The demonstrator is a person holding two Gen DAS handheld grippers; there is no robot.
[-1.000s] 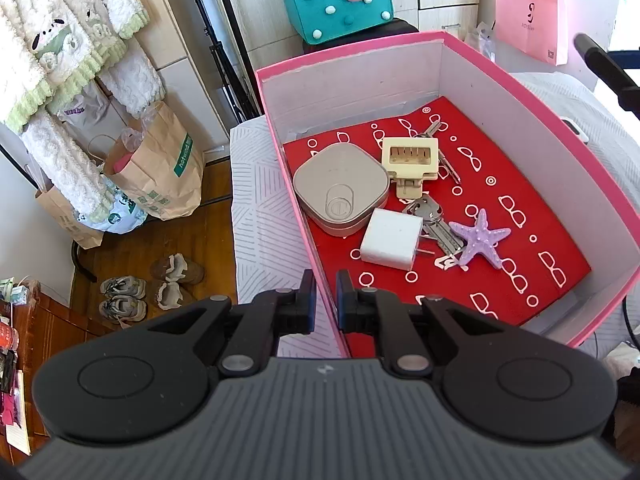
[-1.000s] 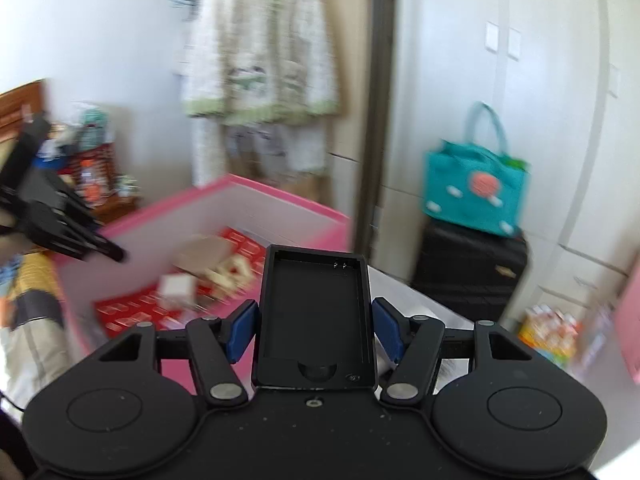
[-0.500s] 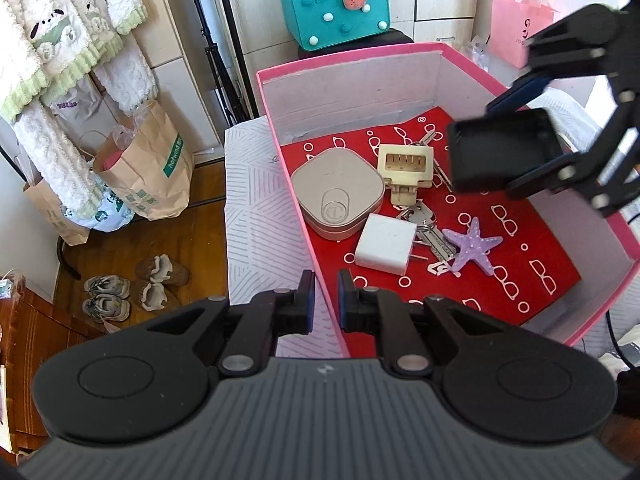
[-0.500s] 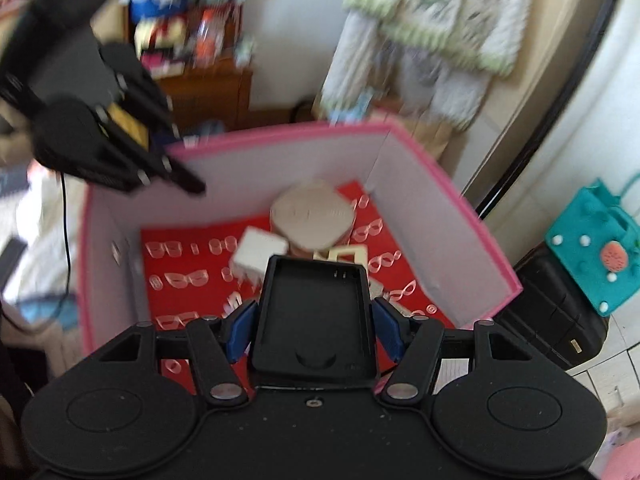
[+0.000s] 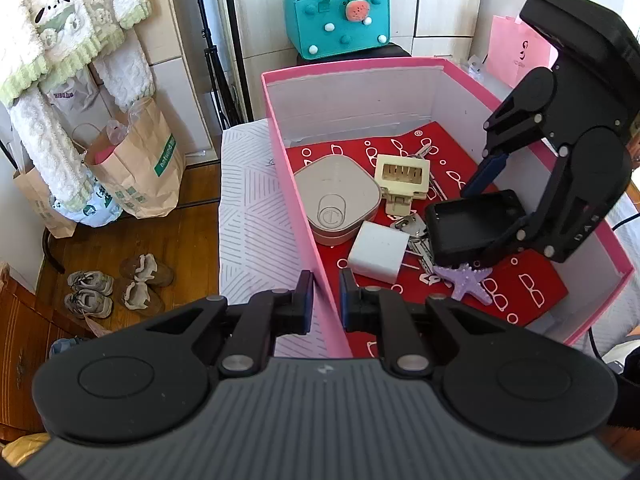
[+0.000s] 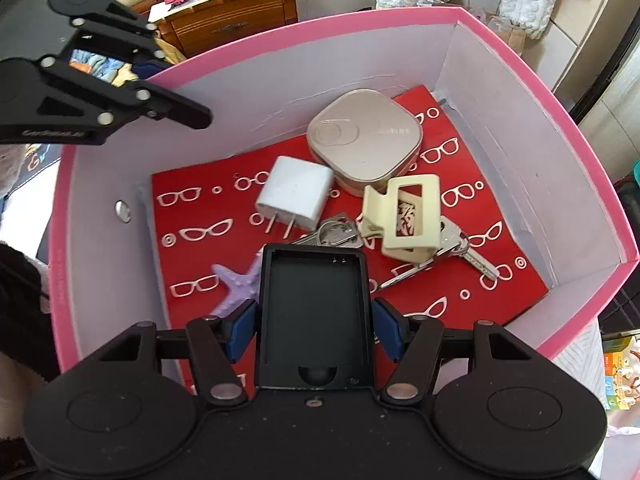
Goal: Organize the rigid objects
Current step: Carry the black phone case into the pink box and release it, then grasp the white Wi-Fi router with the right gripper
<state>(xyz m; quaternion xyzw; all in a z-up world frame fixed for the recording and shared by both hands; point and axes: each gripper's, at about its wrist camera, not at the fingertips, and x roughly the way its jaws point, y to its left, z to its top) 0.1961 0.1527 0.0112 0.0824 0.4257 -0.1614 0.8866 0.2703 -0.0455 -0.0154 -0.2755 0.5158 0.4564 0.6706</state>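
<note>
A pink box with a red glasses-print floor holds a beige rounded case, a white charger, a cream clip, keys and a purple starfish. My left gripper is shut on the box's near side wall, which runs between its pads. My right gripper points steeply down into the box, shut on a black rectangular case that hangs just over the keys and starfish.
The box rests on a white patterned surface. Beyond it are a teal bag, a pink paper bag, brown paper bags and shoes on the wooden floor. A cluttered wooden cabinet stands behind the box.
The right gripper swung in over the box with the black case and dropped low above the keys and starfish. The left gripper stayed on the box wall.
</note>
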